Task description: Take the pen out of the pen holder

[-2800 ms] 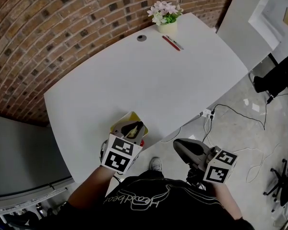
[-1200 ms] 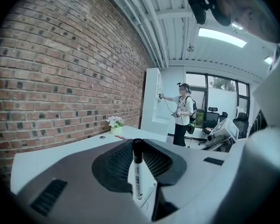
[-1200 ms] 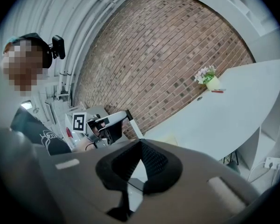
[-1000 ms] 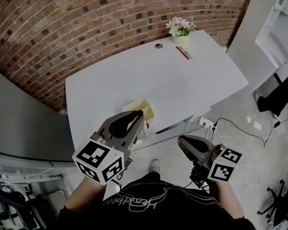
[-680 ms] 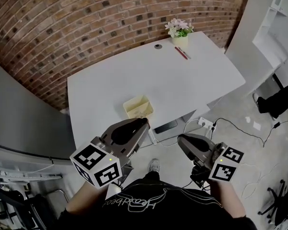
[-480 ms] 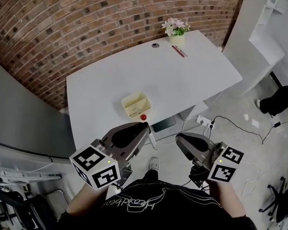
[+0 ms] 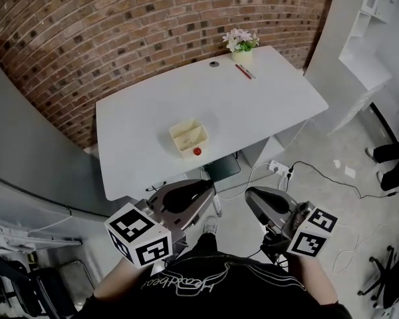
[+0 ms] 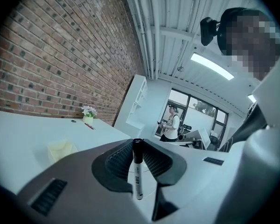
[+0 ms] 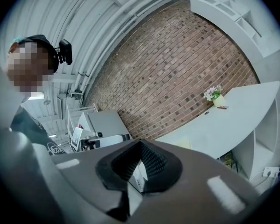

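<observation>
Head view, brick wall (image 7: 86,25): rough red-brown brick with darker bricks scattered through it, running behind the whole far side.
Tabletop (image 7: 253,105): smooth matt white, a broad slab with rounded corners, set against that wall.
Person (image 7: 213,284): black top with a pale looping print, standing back from the tabletop's near edge, a tool in each hand over the grey floor (image 7: 332,198).
Left tool (image 8: 137,143): grey plastic shell with black ribbed pads, clamped on the pen, held off the tabletop and well apart from the pen holder.
Right tool (image 9: 140,143): same grey shell and ribbed pads, jaws drawn together at the tips with nothing in them.
Pen holder (image 7: 188,137): pale yellow, box-shaped and open on top, with a wall down the middle making two compartments. From here only pale inner walls show in both. It stands near the tabletop's near edge.
Flower pot (image 7: 241,54): small pale pot at the far edge, holding pinkish-white blossoms and green leaves.
Pen (image 8: 137,169): white barrel with dark print and a black cap. It is out of the holder and upright in the left gripper view, its cap end pinched between the left tool's pads.
Loose pens (image 7: 243,71): one red, one darker, lying side by side on the tabletop just beside the pot.
Red thing (image 7: 197,151): small and round, on the tabletop just beside the holder's near corner, too small to tell what it is.
</observation>
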Tool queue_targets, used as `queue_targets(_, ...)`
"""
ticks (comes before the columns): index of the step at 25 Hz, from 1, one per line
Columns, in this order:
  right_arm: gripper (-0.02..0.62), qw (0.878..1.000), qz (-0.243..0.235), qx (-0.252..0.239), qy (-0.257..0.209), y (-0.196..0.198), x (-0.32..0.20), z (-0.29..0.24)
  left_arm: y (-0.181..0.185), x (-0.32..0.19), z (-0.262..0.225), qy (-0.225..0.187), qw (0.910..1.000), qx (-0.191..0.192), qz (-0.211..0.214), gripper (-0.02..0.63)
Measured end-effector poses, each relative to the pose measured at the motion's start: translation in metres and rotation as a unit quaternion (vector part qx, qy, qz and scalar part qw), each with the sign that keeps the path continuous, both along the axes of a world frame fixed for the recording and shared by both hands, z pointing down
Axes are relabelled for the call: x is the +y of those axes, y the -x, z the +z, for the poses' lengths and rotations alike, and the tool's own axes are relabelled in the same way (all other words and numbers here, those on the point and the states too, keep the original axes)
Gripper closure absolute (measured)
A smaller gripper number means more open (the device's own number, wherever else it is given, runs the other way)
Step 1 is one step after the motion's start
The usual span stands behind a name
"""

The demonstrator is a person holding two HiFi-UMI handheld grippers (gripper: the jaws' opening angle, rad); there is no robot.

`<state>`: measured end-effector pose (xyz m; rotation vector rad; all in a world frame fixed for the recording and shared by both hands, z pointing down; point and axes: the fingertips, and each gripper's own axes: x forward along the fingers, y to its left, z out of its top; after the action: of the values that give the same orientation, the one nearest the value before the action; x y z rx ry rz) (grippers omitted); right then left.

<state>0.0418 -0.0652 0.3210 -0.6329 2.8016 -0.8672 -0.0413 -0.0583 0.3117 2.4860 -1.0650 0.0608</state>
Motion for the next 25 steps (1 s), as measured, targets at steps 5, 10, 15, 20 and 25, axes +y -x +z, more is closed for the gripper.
queue_targets(5, 0.592, 1.0, -0.008, 0.004, -0.006, -0.004, 0.027, 0.001, -0.006, 0.025, 0.0, -0.005, 1.0, 0.002, -0.003, 0.537)
queue_targets(10, 0.592, 1.0, -0.004, 0.011, -0.014, -0.007, 0.046, 0.001, -0.009, 0.046, -0.001, -0.009, 0.9999, 0.006, -0.006, 0.537)
queue_targets(15, 0.592, 0.999, -0.004, 0.023, -0.028, -0.012, 0.062, -0.004, -0.015, 0.062, -0.006, -0.019, 0.9997, 0.01, -0.007, 0.537)
queue_targets(20, 0.592, 0.999, -0.008, 0.024, -0.035, -0.017, 0.075, -0.007, -0.019, 0.075, -0.012, -0.031, 0.9994, 0.013, -0.01, 0.537)
queue_targets(25, 0.592, 0.999, -0.016, 0.022, -0.043, -0.018, 0.085, -0.01, -0.023, 0.084, -0.013, -0.036, 0.9992, 0.011, -0.012, 0.537)
